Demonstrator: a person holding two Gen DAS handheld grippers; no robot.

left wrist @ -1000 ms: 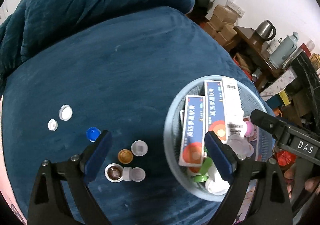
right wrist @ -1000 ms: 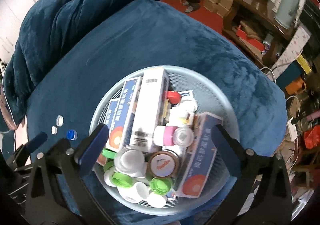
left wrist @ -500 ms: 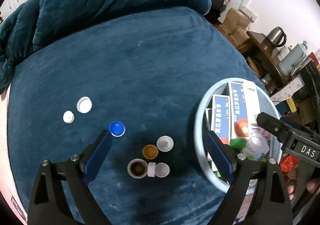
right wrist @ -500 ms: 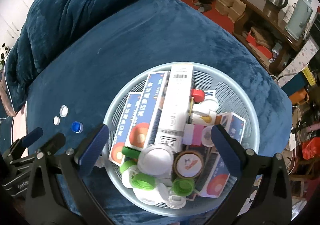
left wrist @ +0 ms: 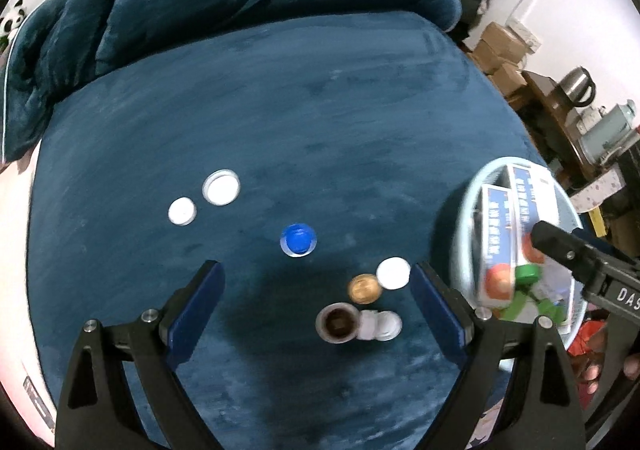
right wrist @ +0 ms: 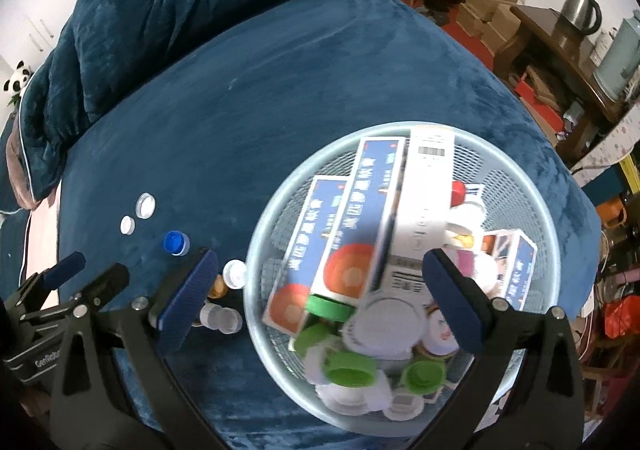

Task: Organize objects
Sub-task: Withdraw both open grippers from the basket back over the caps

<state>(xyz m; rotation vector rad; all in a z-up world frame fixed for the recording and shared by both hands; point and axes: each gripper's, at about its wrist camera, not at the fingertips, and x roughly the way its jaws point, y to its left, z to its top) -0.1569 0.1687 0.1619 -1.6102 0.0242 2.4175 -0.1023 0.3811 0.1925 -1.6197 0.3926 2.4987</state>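
The left gripper (left wrist: 316, 306) hangs with jaws spread wide over a dark blue plush blanket (left wrist: 280, 109), above a blue bottle cap (left wrist: 298, 239), a brown cap (left wrist: 364, 288) and scattered white lids. Just beside them the right gripper (right wrist: 320, 286), also spread and empty, hovers over a pale blue mesh basket (right wrist: 536, 201) crowded with blue-and-white medicine boxes (right wrist: 352, 217) and green-capped bottles.

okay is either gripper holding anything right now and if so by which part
Nothing is held. The left gripper is open above the loose caps on the blue blanket, and the right gripper is open over the basket.
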